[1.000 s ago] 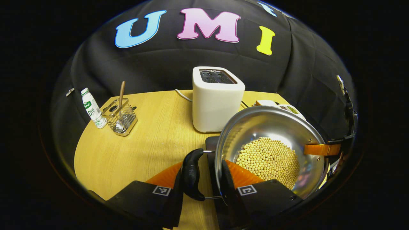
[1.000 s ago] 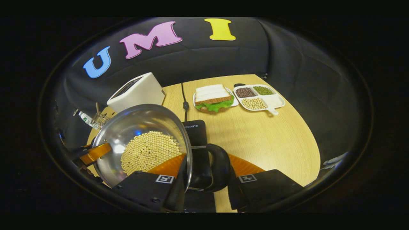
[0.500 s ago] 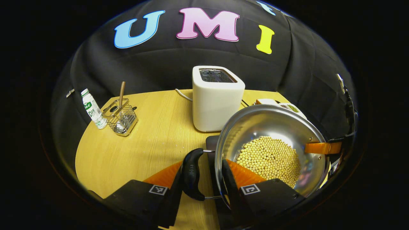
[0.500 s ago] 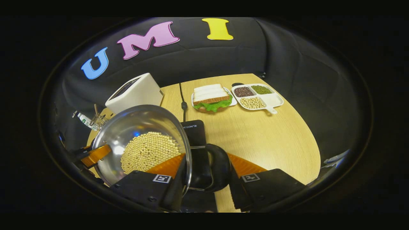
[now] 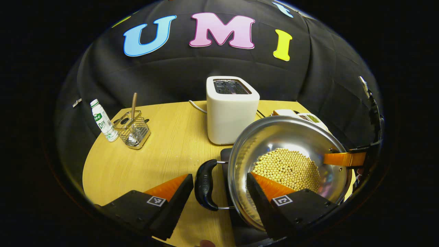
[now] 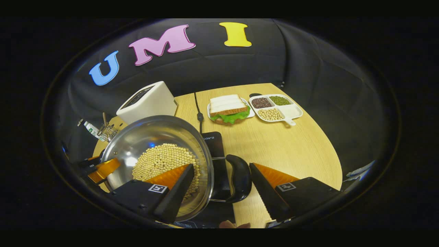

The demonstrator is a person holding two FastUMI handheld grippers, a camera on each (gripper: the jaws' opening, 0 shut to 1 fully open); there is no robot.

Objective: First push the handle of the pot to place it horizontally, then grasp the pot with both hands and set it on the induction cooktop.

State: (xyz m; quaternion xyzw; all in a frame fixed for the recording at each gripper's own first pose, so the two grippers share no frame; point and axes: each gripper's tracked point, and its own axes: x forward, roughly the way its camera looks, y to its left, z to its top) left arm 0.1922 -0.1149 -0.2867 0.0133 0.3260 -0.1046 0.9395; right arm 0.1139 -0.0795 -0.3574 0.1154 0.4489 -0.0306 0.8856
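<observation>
Left gripper view: the left gripper [image 5: 219,192] has its two fingers spread apart, one on each side of the pot's black side handle [image 5: 204,184], without pressing on it. The steel pot [image 5: 274,137], holding a heap of pale soybeans [image 5: 286,168], sits on the black induction cooktop [image 5: 224,161] on a wooden table [image 5: 164,154]. Beyond it stands a white toaster [image 5: 231,109]; farther left are a wire utensil holder [image 5: 133,128] and a small bottle [image 5: 102,120].

Right gripper view: the right gripper [image 6: 221,188] is likewise open, its fingers straddling the pot's other black handle [image 6: 240,178] with gaps on both sides. The pot [image 6: 151,133] is just to the left, over the cooktop [image 6: 214,144]. At the pot's far rim the left gripper [image 6: 97,168] appears. Farther back on the table [image 6: 284,151] lie a sandwich on a plate [image 6: 229,108] and a divided tray of beans [image 6: 276,106], with the toaster [image 6: 147,101] to the left.
</observation>
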